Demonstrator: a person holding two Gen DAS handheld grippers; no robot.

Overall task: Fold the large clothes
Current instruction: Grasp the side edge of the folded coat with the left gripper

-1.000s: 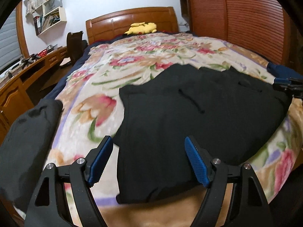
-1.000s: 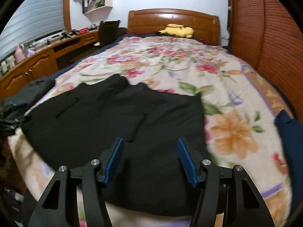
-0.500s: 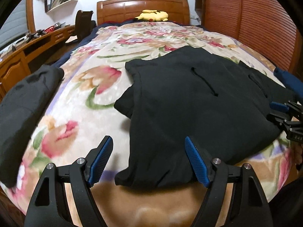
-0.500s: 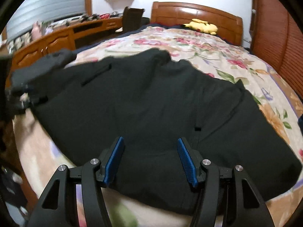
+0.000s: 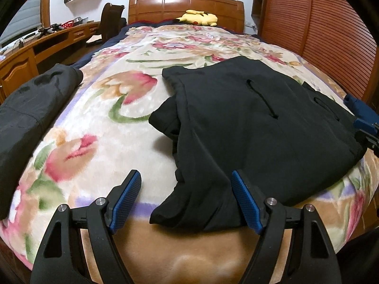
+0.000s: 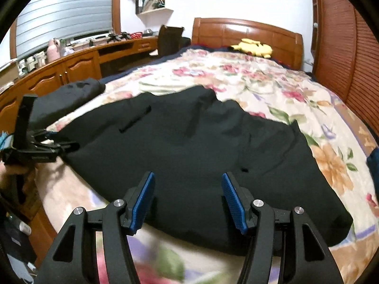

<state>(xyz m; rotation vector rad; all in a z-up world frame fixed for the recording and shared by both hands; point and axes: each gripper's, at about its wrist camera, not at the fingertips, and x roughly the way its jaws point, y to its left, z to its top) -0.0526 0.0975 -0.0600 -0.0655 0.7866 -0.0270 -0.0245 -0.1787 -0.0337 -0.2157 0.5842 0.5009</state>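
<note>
A large black garment [image 5: 255, 127] lies spread across the near end of a bed with a floral blanket [image 5: 99, 127]. It also shows in the right wrist view [image 6: 201, 156]. My left gripper [image 5: 186, 197] is open and empty, just above the garment's near left corner. My right gripper [image 6: 188, 197] is open and empty, over the garment's near edge. The right gripper shows at the right edge of the left wrist view [image 5: 366, 127]. The left gripper shows at the left edge of the right wrist view [image 6: 40, 151].
A second dark garment [image 5: 26, 111] lies bundled at the bed's left edge. A yellow plush toy [image 5: 197, 17] sits by the wooden headboard [image 5: 184, 4]. A wooden desk [image 6: 78, 64] runs along the left. A slatted wardrobe [image 5: 315, 23] stands on the right. A blue cloth [image 6: 373, 165] lies at the right.
Both grippers have come closer to the garment's near edge and stayed open. The right wrist view swung left, so the left gripper now shows in it.
</note>
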